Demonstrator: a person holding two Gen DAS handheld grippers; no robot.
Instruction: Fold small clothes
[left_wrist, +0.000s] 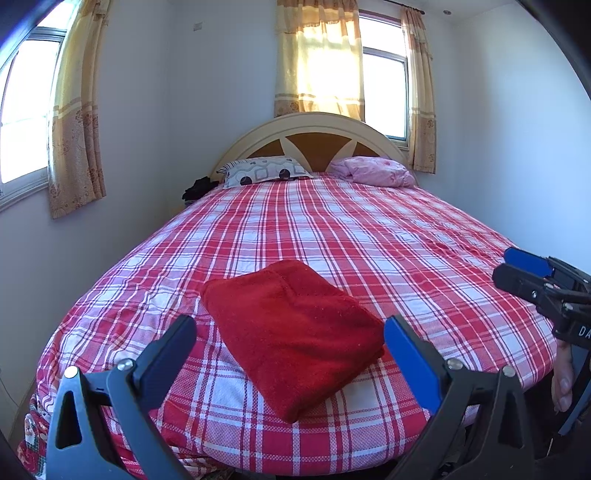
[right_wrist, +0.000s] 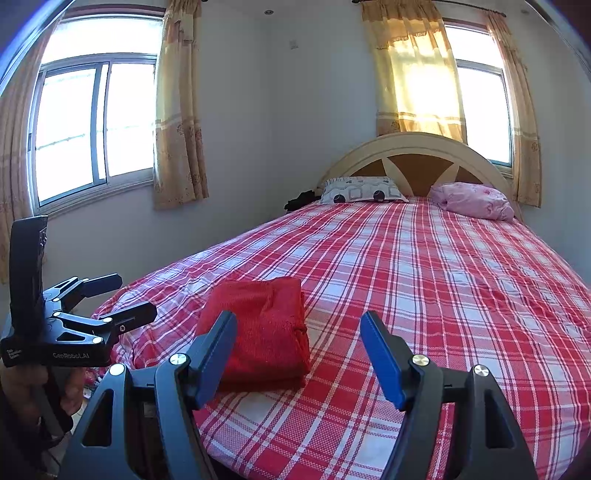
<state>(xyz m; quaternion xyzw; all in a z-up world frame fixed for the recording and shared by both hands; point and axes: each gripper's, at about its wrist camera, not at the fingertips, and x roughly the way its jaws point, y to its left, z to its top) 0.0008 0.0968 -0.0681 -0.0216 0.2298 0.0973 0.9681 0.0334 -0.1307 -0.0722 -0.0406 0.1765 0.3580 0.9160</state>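
- L gripper (left_wrist: 290, 334): black plastic frame w/ triangular cut-outs, silver screws, blue pads on fingers (left_wrist: 408, 354).
- R gripper (right_wrist: 298, 334): same build; side view shows white "GenRobot.AI" lettering on the L gripper's black body.

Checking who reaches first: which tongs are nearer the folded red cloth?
Left. The left tongs straddle the red cloth's near edge, open; the right tongs hang off its right side, open.

A home bedroom is shown: a bed (left_wrist: 332, 229) is covered in plaid, with pillows (left_wrist: 264, 171), headboard (left_wrist: 310, 138) and curtained windows (right_wrist: 98, 125).
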